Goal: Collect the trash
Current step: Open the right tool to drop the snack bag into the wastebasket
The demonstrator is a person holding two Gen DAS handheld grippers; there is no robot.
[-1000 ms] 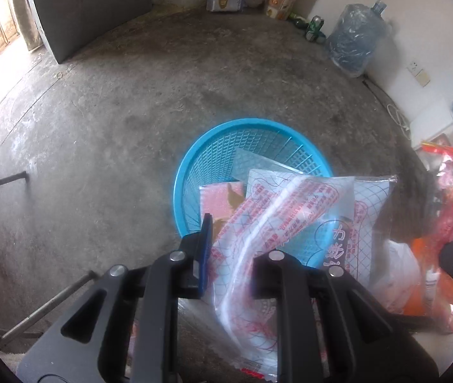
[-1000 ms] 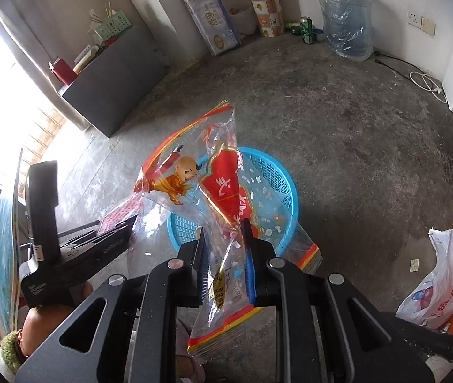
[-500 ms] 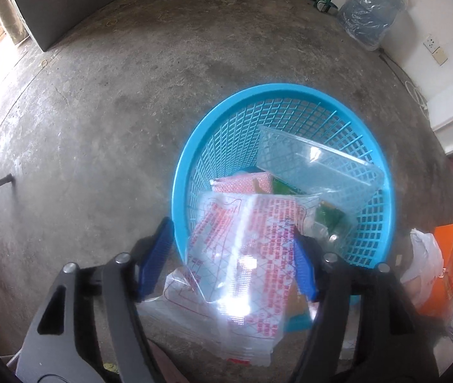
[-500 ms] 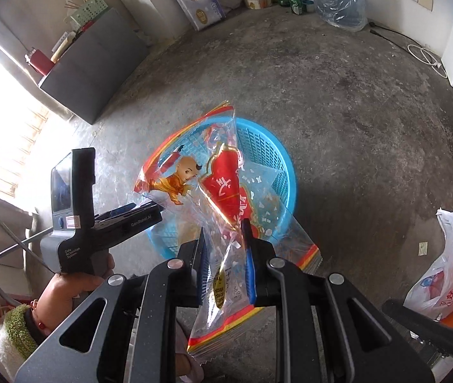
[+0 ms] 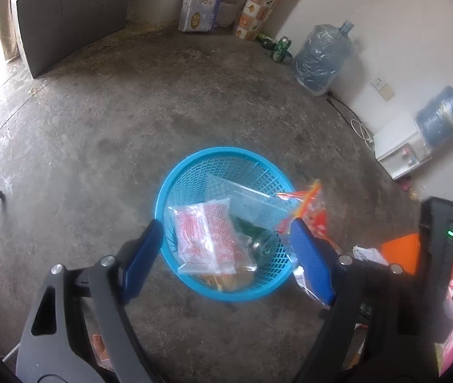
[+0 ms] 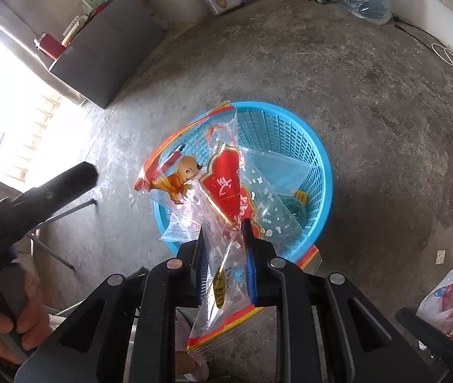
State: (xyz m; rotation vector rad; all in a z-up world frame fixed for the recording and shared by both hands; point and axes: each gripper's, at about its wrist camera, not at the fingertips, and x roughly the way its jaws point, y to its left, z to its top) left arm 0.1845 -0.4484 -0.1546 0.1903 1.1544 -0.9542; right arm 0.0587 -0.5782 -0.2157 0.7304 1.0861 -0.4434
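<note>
A blue mesh basket (image 5: 220, 151) stands on the concrete floor. A white bag with red print (image 5: 207, 236) lies inside it, on a clear bag (image 5: 252, 198) and a green bottle (image 5: 258, 242). My left gripper (image 5: 226, 231) hangs above the basket; its jaws are opening, with nothing held between them. My right gripper (image 6: 224, 229) is shut on a clear bag with red print and a cartoon figure (image 6: 194, 178), held over the near-left side of the basket (image 6: 290, 110). That bag's orange edge (image 5: 306, 198) shows in the left wrist view.
A grey cabinet (image 5: 66, 22) stands at the back left, with a tissue pack (image 5: 204, 0) against the wall. Beside cans (image 5: 282, 48) is a wrapped water jug (image 5: 322, 60). At the right are a white dispenser (image 5: 398, 153) and a white plastic bag (image 6: 449, 293). A hand (image 6: 18, 319) holds the left gripper.
The left gripper opened and let go of the white-and-red bag, which now lies in the basket, then drew up and back. The right gripper came down toward the basket with its bag.
</note>
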